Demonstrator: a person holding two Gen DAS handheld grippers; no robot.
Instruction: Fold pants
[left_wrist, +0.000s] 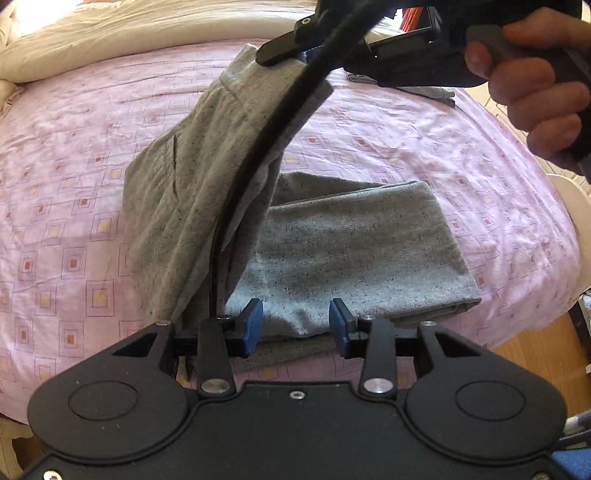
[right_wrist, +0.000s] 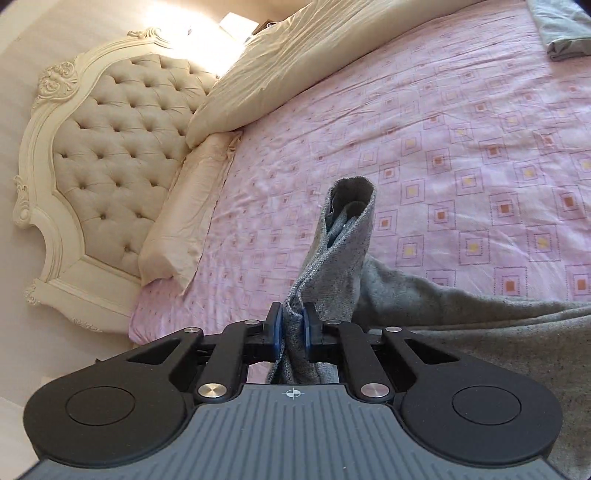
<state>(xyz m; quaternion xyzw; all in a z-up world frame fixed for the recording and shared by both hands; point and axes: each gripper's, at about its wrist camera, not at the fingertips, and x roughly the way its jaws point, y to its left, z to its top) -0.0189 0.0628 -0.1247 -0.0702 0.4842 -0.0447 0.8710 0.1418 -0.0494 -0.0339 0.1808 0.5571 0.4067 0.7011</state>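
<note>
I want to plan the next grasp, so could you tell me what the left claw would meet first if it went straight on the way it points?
Most likely the folded part of the grey pants lying on the pink bedsheet: the left claw, open and empty, points down at its near edge. Depth is hard to judge.

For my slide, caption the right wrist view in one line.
Right tongs clamp the grey pants' bunched edge, lifted over the pink patterned bedsheet near a tufted headboard.

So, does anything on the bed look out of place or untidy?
Only the pants: one end is lifted by the right gripper, the rest lies folded on the sheet. A black cable drapes across them.
</note>
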